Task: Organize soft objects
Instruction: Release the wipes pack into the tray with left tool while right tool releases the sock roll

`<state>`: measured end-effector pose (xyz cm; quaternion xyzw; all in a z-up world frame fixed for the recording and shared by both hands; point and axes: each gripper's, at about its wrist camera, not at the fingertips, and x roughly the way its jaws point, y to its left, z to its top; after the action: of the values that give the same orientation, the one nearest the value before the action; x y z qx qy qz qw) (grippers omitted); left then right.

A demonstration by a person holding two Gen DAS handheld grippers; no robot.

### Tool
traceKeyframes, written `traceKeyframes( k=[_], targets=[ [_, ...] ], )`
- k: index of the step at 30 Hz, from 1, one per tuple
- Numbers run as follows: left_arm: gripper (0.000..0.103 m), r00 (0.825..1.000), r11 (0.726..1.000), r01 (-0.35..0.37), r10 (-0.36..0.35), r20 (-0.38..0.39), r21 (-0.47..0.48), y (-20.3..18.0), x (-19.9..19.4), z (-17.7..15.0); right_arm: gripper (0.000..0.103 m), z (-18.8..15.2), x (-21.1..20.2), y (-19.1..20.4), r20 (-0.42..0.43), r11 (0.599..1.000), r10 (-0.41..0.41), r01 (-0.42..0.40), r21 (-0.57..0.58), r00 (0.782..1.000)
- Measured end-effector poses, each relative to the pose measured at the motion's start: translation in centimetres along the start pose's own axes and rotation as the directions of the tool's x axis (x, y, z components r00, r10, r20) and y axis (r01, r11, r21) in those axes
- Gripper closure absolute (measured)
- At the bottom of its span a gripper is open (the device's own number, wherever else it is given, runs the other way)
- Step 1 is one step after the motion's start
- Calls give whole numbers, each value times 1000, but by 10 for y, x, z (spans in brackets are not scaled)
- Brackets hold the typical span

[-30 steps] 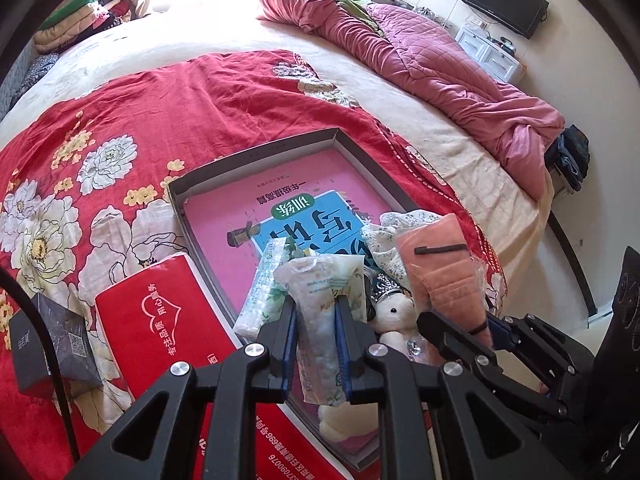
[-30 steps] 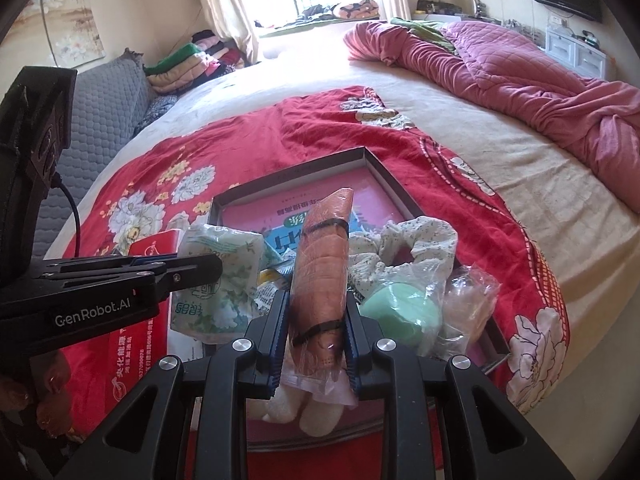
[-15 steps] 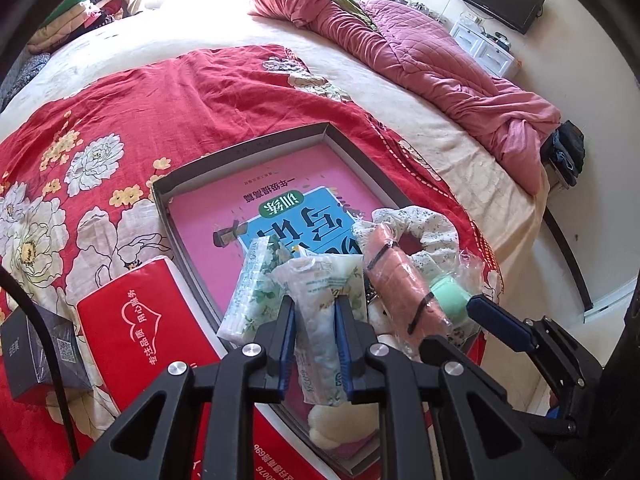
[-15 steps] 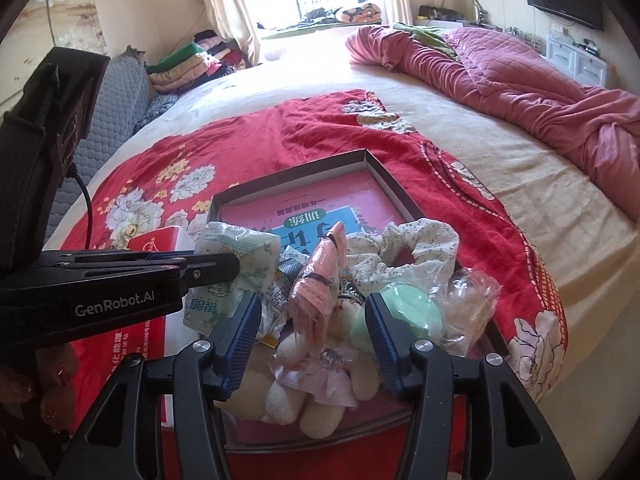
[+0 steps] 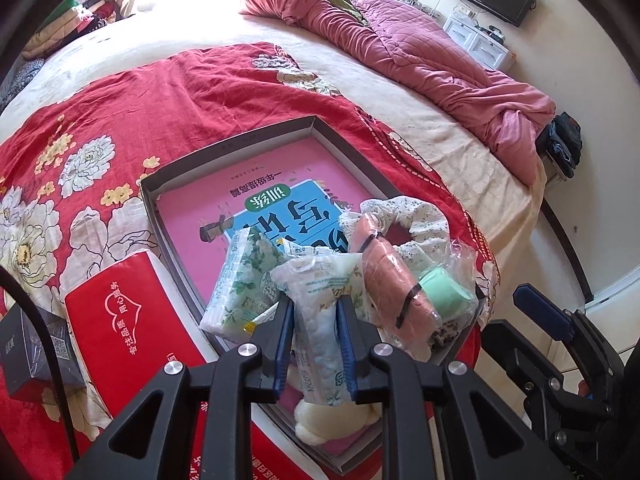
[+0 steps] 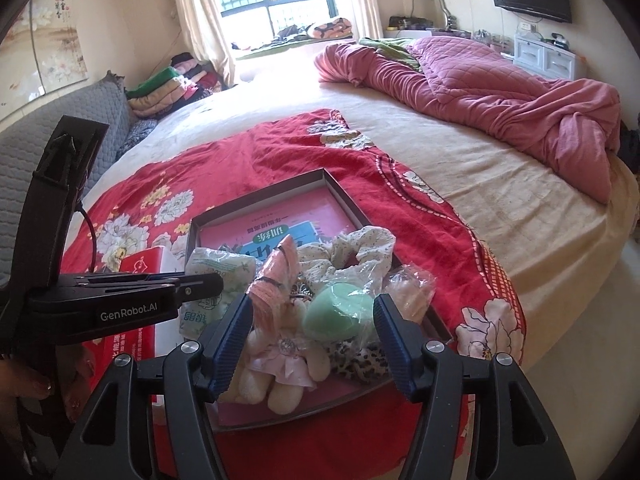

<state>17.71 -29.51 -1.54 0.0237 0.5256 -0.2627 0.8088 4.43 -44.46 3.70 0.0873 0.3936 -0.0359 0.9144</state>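
My left gripper (image 5: 316, 304) pinches a floral tissue pack (image 5: 320, 280) over the near end of the grey box (image 5: 224, 148); its jaws are opening slightly with the pack still pressed between the pads. A second tissue pack (image 5: 244, 280) leans beside it. My right gripper (image 6: 312, 304) hangs above the box, jaws opening wide, gripping nothing. Below it in the box lie the pink rolled cloth (image 6: 276, 280), a bagged green sponge (image 6: 336, 312), a cream plush toy (image 6: 280, 364) and a floral scrunchie (image 6: 360, 244). A pink book (image 5: 240, 200) lines the box floor.
The box sits on a red floral cloth (image 5: 120, 100) spread over the bed. A red tissue box (image 5: 116, 320) and a small black box (image 5: 32, 348) lie left of it. A pink quilt (image 5: 440, 60) is heaped at the far right; the bed edge drops off to the right.
My right gripper let go of the pink rolled cloth, which now lies in the box, and drew back and up with its jaws spread. The left gripper kept the tissue pack in place.
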Motion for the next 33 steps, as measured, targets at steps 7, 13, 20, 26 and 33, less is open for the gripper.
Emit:
traceKeyframes(
  k=[7,13,20,26,33],
  targets=[
    [79,1000,1000,-5,5,2,-3,1,-1,-1,36,0,-3,-1,3,1000,-20,20,3,1000],
    [78,1000,1000,-5,5,3,-4,3,-2,-1,34,0,-3,-1,-1,999,-33,33,7,999],
    [67,1000,1000,7,-7,1,-17,7,-2,-3,33,-3,5,1,-21,999,-37,37,-2,999],
    [58,1000,1000,20,-20,13,-11,6,-7,-4,33,-5,9,2,-31,999,-41,41,-6,999],
    [45,999,1000,15,-15,37,8,2,-19,-8,29,-4,8,5,-29,999,-53,53,-9,998]
  ],
)
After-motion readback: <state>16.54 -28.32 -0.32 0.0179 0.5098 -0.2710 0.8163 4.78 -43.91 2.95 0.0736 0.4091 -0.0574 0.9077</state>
